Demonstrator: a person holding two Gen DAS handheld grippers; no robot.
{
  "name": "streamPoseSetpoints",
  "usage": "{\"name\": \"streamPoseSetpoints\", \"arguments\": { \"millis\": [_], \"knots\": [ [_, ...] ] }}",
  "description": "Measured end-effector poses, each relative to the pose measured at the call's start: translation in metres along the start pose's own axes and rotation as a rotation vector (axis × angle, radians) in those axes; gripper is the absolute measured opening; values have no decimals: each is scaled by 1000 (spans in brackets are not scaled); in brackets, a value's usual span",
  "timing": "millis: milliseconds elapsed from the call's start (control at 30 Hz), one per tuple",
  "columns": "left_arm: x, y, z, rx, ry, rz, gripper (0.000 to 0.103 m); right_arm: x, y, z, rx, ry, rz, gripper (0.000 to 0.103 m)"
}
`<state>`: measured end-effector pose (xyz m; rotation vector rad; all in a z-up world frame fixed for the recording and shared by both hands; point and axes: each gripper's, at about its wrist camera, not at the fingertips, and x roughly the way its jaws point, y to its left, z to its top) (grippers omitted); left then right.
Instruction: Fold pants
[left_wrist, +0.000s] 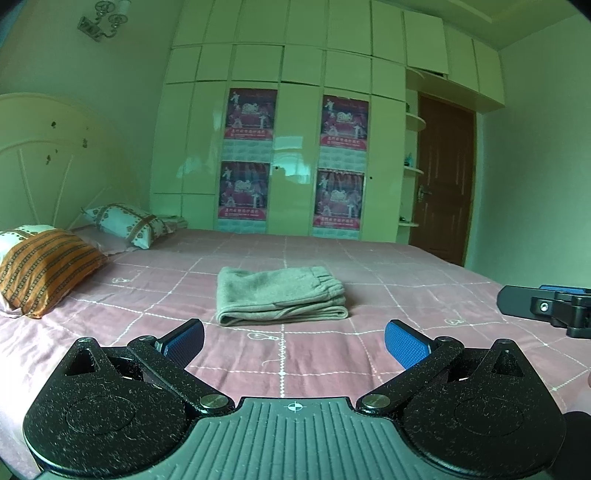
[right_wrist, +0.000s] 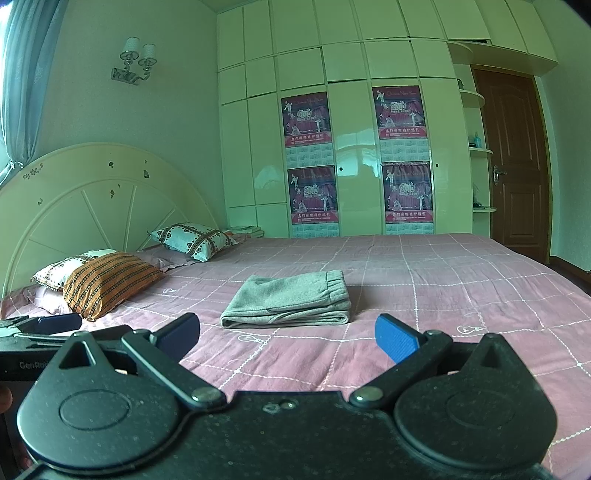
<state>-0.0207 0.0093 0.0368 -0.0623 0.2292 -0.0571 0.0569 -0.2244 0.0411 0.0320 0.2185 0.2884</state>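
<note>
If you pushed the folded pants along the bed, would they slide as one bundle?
Probably not. The pants look soft, so the stacked layers would likely shear. The bedsheet is cloth too, so it may drag and wrinkle.

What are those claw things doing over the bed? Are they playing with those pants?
A person holds two grippers for folding pants. The grey pants already lie folded in a neat stack on the pink bedspread. The left gripper and the right gripper are both open, hovering short of the pants and touching nothing. Pillows sit by the headboard.
</note>
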Motion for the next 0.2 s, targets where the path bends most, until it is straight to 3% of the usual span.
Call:
{"name": "streamPoseSetpoints", "arguments": {
  "millis": [200],
  "knots": [
    [-1, 1, 0, -1, 10, -8, 103, 1, -4, -2, 1, 2, 0, 96]
  ]
}}
